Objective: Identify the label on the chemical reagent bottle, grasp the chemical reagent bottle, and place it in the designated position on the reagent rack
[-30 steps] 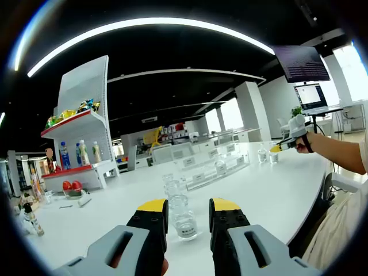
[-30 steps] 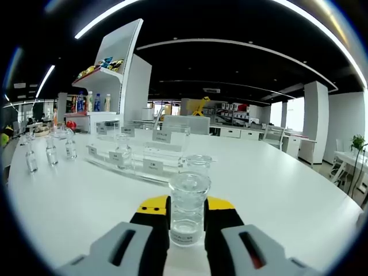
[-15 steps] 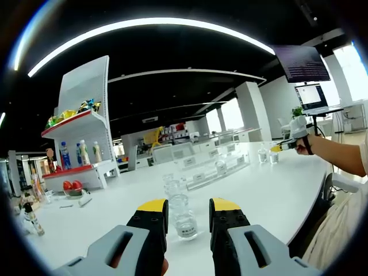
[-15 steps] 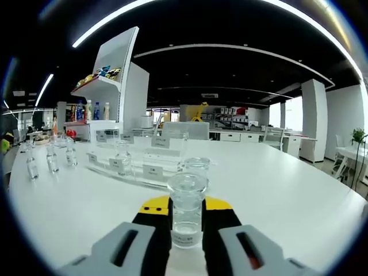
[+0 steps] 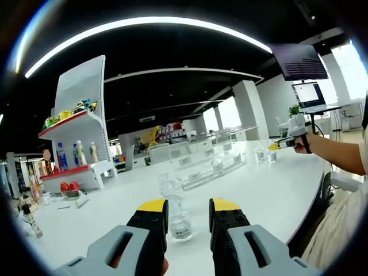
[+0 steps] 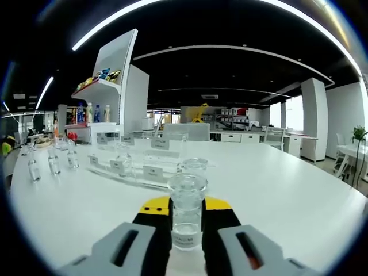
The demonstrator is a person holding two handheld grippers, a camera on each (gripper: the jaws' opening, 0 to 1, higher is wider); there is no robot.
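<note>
- Between the yellow-tipped jaws of the right gripper (image 6: 186, 206), at 6 o'clock in the right gripper view, a clear reagent bottle (image 6: 187, 210) stands upright with a white label low on its body; the jaws press its sides, so the gripper is clamped on it.
- Just past it, toward 12 o'clock, a second clear bottle (image 6: 195, 167) stands on the white table (image 6: 299, 195).
- Beyond that, at about 11 o'clock, the transparent reagent rack (image 6: 150, 163) runs across the table with small white label cards along its front; the writing is too small to read.
- Three small bottles (image 6: 53, 162) stand well apart from the rack at 9 o'clock.
- In the left gripper view, the left gripper (image 5: 187, 211) holds its jaws apart, with a gap between the yellow tips.
- A clear labelled bottle (image 5: 177, 218) stands on the table in that gap, nearer the left jaw; I cannot tell whether it touches it.
- More clear bottles (image 5: 167, 185) line up behind it toward 12 o'clock.
- At 3 o'clock in that view a person's hand (image 5: 303, 144) holds the other gripper over two bottles near the table's far edge.
- A white display shelf (image 5: 77, 144) with drinks and snacks stands at 10 o'clock.
</note>
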